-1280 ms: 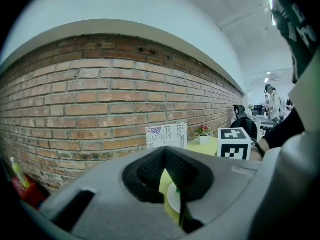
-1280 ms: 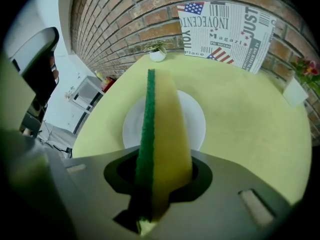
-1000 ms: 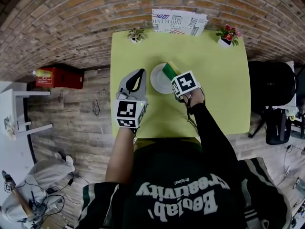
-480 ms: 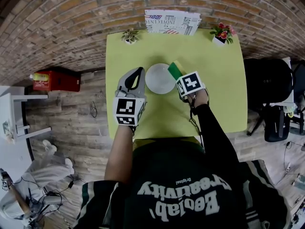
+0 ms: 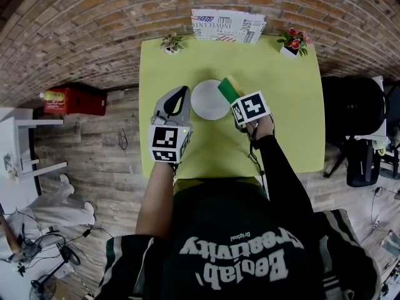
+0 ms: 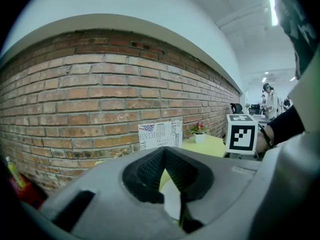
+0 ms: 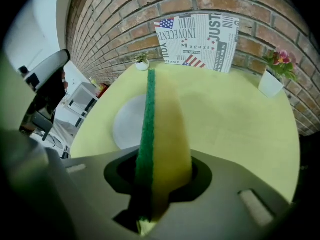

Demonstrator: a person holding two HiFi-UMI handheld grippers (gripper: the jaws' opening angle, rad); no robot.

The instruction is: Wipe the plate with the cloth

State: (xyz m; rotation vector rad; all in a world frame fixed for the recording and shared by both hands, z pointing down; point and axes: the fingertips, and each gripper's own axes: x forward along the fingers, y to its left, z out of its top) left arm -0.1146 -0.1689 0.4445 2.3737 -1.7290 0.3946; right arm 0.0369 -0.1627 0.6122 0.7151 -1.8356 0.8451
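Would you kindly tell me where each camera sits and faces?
Head view: on the head, facing down at table and plate; arms, torso show.
Left gripper view: on left hand-held gripper, facing brick wall; shut jaws show.
Right gripper view: on right hand-held gripper, facing plate and sign; jaws clamp sponge.
Both gripper views share the sign.

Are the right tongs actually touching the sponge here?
Touching. The right gripper view shows the right tongs shut on the sponge, which stands clamped between them.

The newspaper-print card against the brick wall reads "JUST" and "Magazi"; the person's shirt reads "Creativity" and "Original", upside down.
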